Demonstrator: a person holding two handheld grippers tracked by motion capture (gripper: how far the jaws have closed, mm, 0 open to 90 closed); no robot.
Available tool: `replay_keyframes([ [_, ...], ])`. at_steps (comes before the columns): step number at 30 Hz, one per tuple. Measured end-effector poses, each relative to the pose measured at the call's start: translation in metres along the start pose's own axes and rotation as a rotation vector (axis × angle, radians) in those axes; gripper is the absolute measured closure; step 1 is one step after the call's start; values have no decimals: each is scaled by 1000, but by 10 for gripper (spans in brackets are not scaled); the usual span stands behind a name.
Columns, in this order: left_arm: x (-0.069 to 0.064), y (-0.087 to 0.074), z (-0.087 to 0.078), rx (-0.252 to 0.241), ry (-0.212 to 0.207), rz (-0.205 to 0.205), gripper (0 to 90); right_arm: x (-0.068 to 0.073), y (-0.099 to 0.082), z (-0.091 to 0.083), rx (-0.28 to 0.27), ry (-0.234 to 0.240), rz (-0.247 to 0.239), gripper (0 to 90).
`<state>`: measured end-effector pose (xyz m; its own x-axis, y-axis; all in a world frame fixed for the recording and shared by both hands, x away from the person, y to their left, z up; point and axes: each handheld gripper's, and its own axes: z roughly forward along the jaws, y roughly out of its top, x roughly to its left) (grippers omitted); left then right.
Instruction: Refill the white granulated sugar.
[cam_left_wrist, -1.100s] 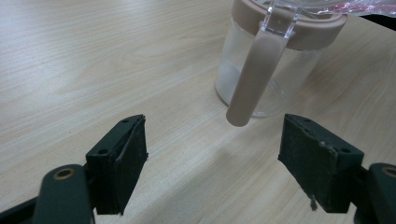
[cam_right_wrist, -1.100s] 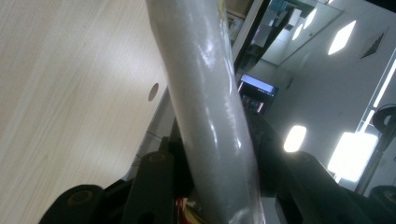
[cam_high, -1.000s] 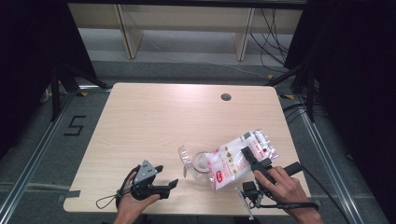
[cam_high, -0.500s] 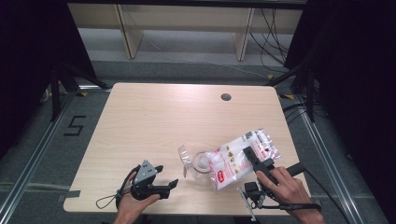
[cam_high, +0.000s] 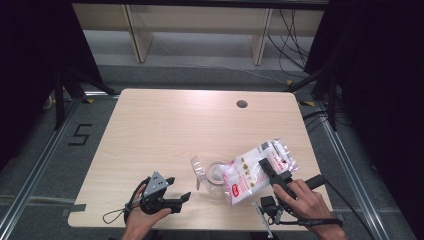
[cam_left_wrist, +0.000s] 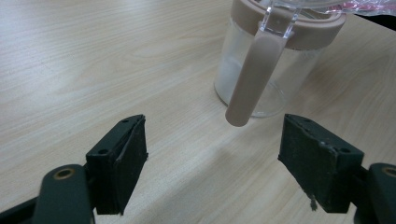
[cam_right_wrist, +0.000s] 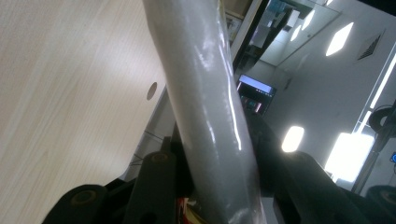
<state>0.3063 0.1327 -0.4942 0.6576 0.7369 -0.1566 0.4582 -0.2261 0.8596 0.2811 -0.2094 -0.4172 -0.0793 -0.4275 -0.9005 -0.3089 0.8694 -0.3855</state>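
Note:
A clear glass jar (cam_high: 216, 175) with a pinkish rim (cam_left_wrist: 299, 35) and an open flip lid (cam_high: 198, 167) stands near the table's front middle. A white plastic bag (cam_high: 257, 170) with red print is tilted over the jar, its lower corner at the mouth. My right gripper (cam_high: 270, 172) is shut on the bag (cam_right_wrist: 210, 107), whose pale film runs up between the jaws. My left gripper (cam_high: 176, 192) rests open on the table left of the jar (cam_left_wrist: 268, 70), nothing between its fingers (cam_left_wrist: 119, 163). The lid's clasp (cam_left_wrist: 254, 77) hangs down the jar's side.
The wooden table (cam_high: 165, 130) has a round cable hole (cam_high: 242, 104) at the back right. A floor marking "5" (cam_high: 80, 134) lies left of the table. Shelving legs (cam_high: 135, 35) stand beyond the far edge.
The right gripper has shifted slightly with the bag, which stays tilted over the jar. The left gripper has not moved.

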Motion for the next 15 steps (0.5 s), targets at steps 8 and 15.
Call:
replay_keyframes([
  [8,0,0,0,0,0,0,227,1,2,1,-9,-6,3,696],
  [15,1,0,0,6,1,6,227,1,3,0,1,0,17,698],
])
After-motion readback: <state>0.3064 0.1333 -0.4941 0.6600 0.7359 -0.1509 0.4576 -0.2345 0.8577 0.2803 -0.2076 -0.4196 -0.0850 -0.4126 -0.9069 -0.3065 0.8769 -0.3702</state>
